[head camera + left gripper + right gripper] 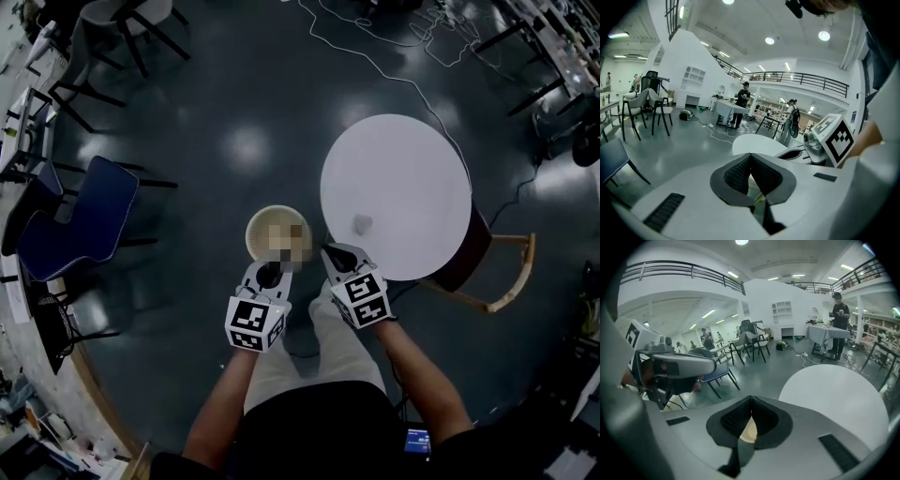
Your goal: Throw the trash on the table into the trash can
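Note:
A round white table stands ahead on the right, with one small grey piece of trash near its near edge. A round beige trash can stands on the floor left of the table, partly under a mosaic patch. My left gripper hovers at the can's near rim, shut and empty. My right gripper is shut and empty too, at the table's near edge, short of the trash. In the left gripper view the jaws meet, with the table beyond. The right gripper view shows closed jaws.
A blue chair stands at the left and a wooden chair is tucked under the table's right side. Cables trail over the dark floor beyond. More chairs and desks line the room's edges; people stand far off.

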`<state>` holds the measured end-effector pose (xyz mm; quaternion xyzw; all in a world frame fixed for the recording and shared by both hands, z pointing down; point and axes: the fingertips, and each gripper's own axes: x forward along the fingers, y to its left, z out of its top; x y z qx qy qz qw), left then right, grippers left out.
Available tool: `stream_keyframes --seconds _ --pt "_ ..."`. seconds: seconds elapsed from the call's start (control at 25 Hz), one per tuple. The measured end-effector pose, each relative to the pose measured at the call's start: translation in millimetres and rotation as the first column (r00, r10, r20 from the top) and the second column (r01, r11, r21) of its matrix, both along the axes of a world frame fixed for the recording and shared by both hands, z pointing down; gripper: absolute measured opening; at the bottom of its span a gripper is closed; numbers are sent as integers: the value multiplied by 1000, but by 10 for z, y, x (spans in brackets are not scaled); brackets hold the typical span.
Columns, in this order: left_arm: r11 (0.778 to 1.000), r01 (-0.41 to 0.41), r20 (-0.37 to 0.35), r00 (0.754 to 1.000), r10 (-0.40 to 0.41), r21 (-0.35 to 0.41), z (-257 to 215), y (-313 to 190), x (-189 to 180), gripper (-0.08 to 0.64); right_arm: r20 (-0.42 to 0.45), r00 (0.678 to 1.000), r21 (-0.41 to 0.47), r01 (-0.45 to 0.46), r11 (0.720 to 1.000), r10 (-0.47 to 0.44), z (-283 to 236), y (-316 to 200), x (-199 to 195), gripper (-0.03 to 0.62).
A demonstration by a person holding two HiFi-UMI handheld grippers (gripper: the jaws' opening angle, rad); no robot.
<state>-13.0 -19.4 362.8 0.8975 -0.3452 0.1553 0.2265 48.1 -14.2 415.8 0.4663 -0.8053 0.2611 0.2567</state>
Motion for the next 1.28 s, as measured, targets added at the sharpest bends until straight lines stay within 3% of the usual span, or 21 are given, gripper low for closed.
stream_keyframes --seconds 0.16,0.36,0.56,1.08,1.28 --pt "997 -76 4 997 76 -9 96 61 413 8 -11 998 -9 -69 998 69 79 54 442 18" --pt "993 -102 -44 994 100 -51 178 90 894 8 -14 987 -23 -163 986 162 203 123 998 18" --pt "987 -156 -32 987 155 -49 288 161 1340 8 -16 972 -27 -233 972 233 267 206 1462 18" --pt "964 -236 35 970 242 -126 901 164 2060 11 0 949 -55 -316 947 316 646 313 2143 18" --pt "961 -221 76 969 236 -167 1206 83 2221 135 17 939 -71 -341 937 343 809 329 2295 18"
